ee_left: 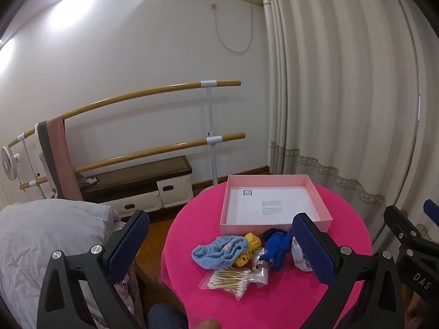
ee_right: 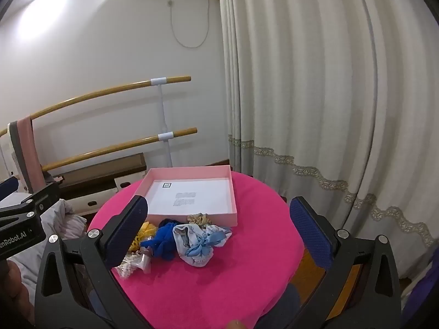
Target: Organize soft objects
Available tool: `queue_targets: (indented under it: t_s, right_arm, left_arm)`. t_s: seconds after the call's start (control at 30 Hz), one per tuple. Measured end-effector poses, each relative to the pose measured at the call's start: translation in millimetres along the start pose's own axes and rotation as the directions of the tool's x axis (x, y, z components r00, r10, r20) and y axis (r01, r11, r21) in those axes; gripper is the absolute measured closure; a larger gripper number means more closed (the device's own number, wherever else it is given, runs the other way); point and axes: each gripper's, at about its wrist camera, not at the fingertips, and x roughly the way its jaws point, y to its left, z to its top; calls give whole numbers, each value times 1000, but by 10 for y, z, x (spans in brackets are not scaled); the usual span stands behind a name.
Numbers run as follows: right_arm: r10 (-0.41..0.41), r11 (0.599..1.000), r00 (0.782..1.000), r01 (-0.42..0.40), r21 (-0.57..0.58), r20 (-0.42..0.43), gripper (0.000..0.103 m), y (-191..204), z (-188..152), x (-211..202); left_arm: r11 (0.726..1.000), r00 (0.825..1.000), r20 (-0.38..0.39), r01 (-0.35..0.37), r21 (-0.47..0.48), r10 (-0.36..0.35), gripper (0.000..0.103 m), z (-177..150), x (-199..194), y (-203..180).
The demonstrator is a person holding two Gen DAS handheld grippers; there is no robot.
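Note:
A pink open box (ee_left: 318, 189) (ee_right: 233, 189) with a white bottom stands at the far side of a round table with a pink cloth (ee_left: 274, 301) (ee_right: 219, 282). In front of the box lies a pile: a light blue cloth (ee_left: 216, 250), a yellow item (ee_left: 251, 246), a dark blue cloth (ee_left: 277, 246) (ee_right: 162, 241), a white-and-blue patterned cloth (ee_right: 200, 244), a beige scrunchie (ee_right: 199, 218) and a bag of cotton swabs (ee_left: 229, 278). My left gripper (ee_left: 222, 249) is open and empty above the pile. My right gripper (ee_right: 219, 233) is open and empty above it too.
A bed with a grey quilt (ee_left: 41, 246) is left of the table. Wooden ballet bars (ee_left: 153, 93) with a pink towel (ee_left: 59, 159) and a low cabinet (ee_left: 137, 189) stand along the wall. Curtains (ee_right: 315, 96) hang at the right.

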Motion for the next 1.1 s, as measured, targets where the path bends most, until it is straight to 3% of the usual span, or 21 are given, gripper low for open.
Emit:
queue_targets:
  t_s: [1.1]
  right_arm:
    - [9, 1000, 1000, -9, -8, 12, 0, 32, 97, -23]
  left_arm:
    - [1000, 998, 66, -20, -23, 22, 0, -30, -108, -12]
